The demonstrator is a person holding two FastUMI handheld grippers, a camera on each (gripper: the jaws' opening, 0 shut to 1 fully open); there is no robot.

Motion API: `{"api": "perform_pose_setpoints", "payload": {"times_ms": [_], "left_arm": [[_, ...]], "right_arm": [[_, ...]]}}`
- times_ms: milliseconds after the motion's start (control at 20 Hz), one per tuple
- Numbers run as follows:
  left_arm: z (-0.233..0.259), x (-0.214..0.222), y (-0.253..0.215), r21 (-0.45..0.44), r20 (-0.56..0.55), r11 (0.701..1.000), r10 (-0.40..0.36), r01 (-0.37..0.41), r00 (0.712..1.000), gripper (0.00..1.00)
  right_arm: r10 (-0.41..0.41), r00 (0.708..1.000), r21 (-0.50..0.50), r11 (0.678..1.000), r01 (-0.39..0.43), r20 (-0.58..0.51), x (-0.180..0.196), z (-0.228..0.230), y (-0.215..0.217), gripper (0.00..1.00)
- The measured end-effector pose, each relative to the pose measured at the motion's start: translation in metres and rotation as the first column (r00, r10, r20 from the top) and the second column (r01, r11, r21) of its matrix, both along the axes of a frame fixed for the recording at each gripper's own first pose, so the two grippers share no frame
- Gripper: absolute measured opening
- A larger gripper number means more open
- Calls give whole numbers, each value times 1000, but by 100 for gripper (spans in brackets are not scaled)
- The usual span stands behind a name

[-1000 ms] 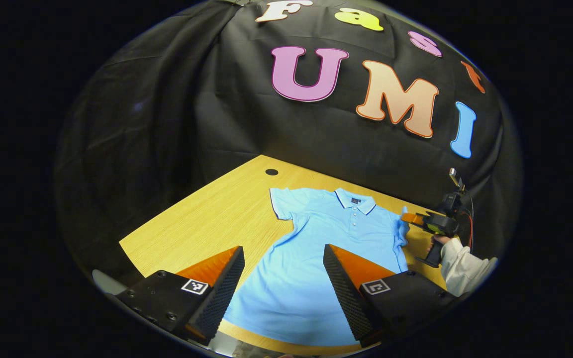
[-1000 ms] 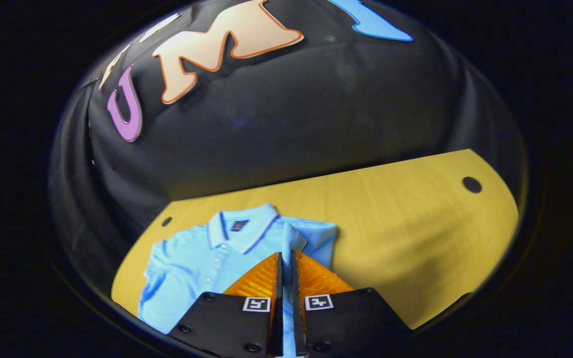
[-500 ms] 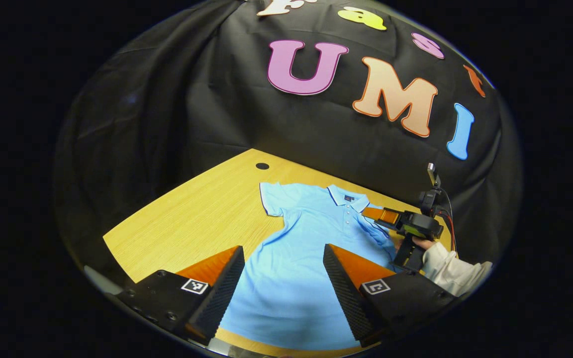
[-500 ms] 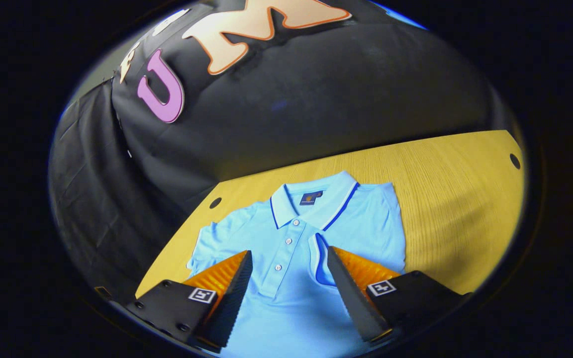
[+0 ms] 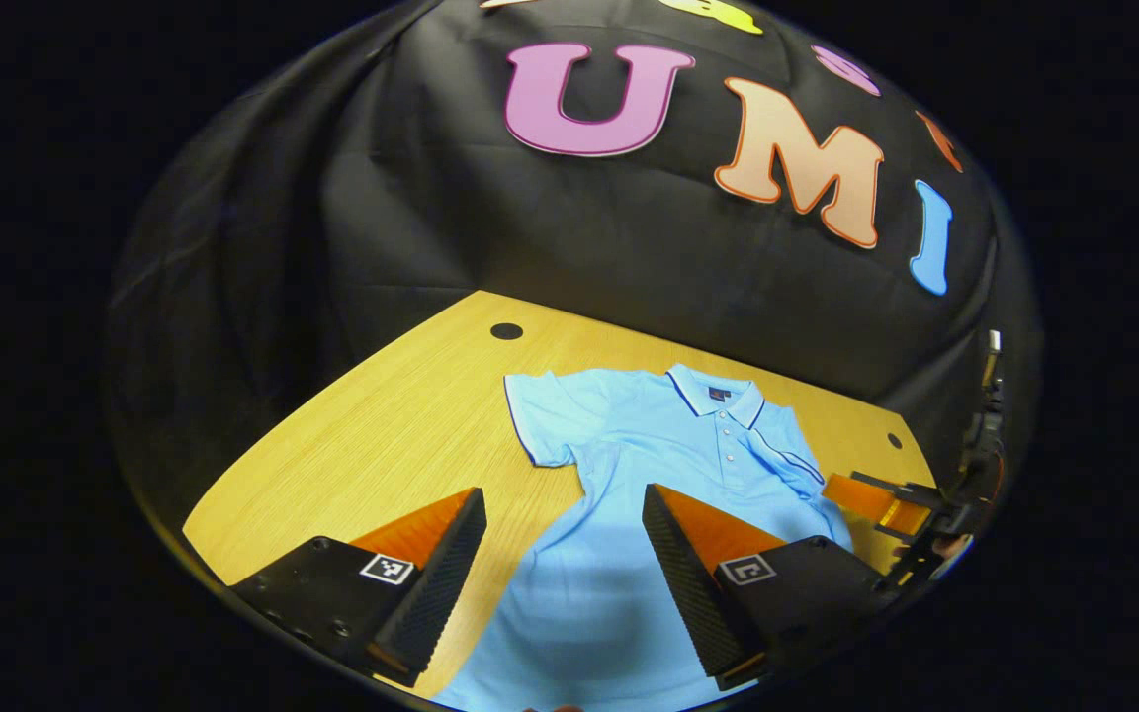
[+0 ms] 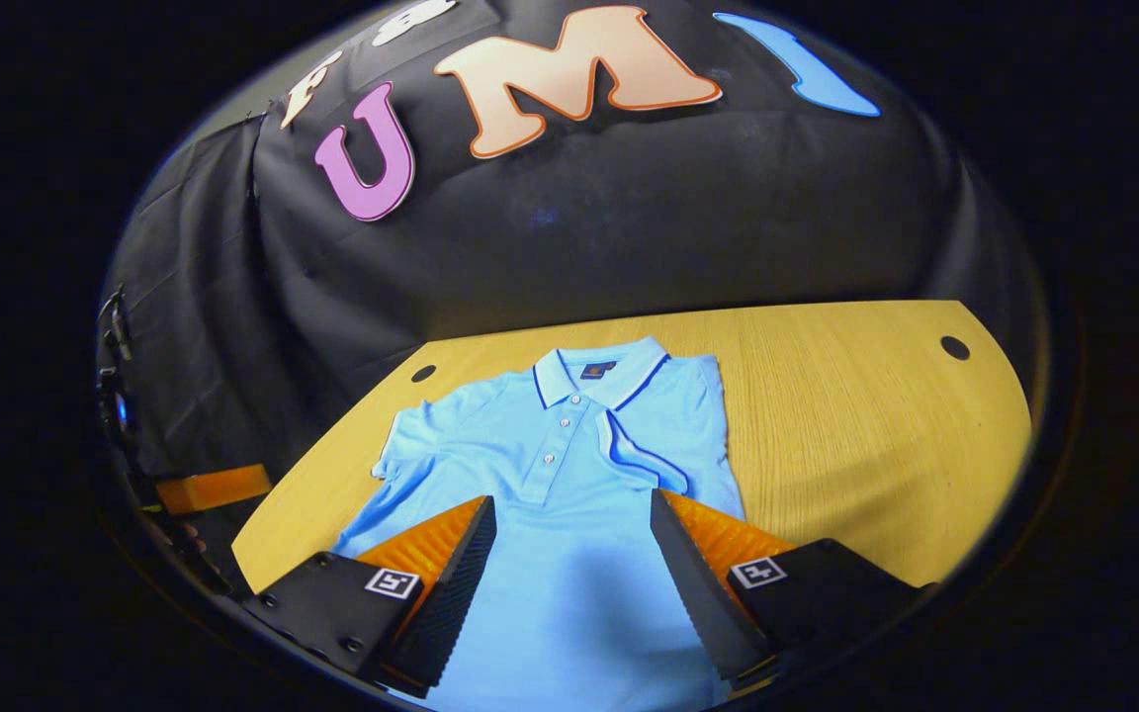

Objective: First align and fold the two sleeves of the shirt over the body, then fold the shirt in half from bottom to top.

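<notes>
On the wooden table the light-blue polo shirt is lying flat, collar toward the wall. I am pulling my right gripper back, gaping and empty, having dropped the right sleeve over the chest. My left gripper is hovering wide apart, empty; the left sleeve is awaiting folding.

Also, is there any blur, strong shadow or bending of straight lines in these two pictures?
Left gripper view: sharp; the table edge bows, and a soft shadow lies on the shirt near the fingers. Right gripper view: also sharp, same bowing, even light, no glare.
</notes>
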State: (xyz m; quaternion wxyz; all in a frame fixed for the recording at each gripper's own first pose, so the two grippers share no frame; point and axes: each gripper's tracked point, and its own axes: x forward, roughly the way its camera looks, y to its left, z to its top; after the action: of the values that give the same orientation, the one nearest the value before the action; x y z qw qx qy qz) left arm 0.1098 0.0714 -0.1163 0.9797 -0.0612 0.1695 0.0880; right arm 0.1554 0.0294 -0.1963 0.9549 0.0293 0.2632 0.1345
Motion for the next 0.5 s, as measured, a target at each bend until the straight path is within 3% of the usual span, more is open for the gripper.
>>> {"api": "perform_pose_setpoints", "payload": {"times_ms": [50,200,250,300,350,400,500], "left_arm": [[-2,14,4,10,-8,1000,-22,22,1000,95],[-3,54,17,25,-19,996,-85,86,996,95],[-3,71,23,28,-21,994,-103,103,995,95],[-4,80,30,38,-31,993,-112,113,993,95],[-6,97,38,53,-34,991,-124,125,992,95],[-9,109,44,64,-45,988,-134,137,990,95],[-19,134,54,71,-68,984,-158,163,985,95]], "right_arm": [[-15,1000,-6,1000,15,-13,-12,-1,-2,98],[-92,995,7,996,93,-37,-45,0,0,98],[-126,991,16,992,127,-44,-55,-1,1,94],[-162,986,23,986,163,-49,-63,0,1,98],[-199,979,27,979,201,-49,-71,1,1,93],[-237,971,23,971,238,-42,-77,2,0,98],[-298,955,9,955,298,-19,-89,8,-5,98]]}}
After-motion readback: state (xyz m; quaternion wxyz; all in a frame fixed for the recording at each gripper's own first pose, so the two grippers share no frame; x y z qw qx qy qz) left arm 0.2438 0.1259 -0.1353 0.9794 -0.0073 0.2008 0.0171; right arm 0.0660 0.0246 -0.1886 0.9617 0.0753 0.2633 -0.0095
